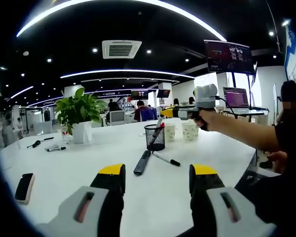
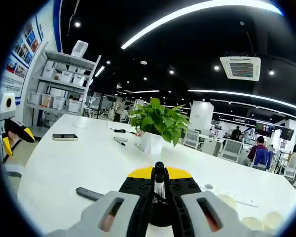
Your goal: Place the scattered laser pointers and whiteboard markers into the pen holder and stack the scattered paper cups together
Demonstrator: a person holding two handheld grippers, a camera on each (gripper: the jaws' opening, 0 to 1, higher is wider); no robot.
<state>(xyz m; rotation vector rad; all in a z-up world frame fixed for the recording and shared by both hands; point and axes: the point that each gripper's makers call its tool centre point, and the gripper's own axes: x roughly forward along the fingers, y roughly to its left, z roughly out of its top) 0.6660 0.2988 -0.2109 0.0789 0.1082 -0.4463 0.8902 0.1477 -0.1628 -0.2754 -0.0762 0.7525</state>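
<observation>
Tongs status first: I read the left tongs (image 1: 158,180) as spread apart with nothing between them, hovering low over the white counter (image 1: 89,158). Right tongs (image 2: 159,190) are clamped on a whiteboard marker (image 2: 159,183), which stands black-capped between the yellow tips; its barrel label is too small to read. In the left gripper view, the right tongs (image 1: 180,113) sit above the far side of the counter, held in a person's hand (image 1: 207,118).

No brand or writing is legible on any item.

Largest to smallest on the counter: a potted plant (image 1: 80,114) stands at far left; the black mesh pen holder (image 1: 155,137) stands ahead of the left tongs, with a red-capped marker in it. Two paper cups (image 1: 180,131) stand just beside it, under the right tongs. A dark laser pointer (image 1: 142,162) lies between the holder and the left tongs, with a second marker (image 1: 166,159) just beside it. A phone (image 1: 24,187) lies at left.
</observation>
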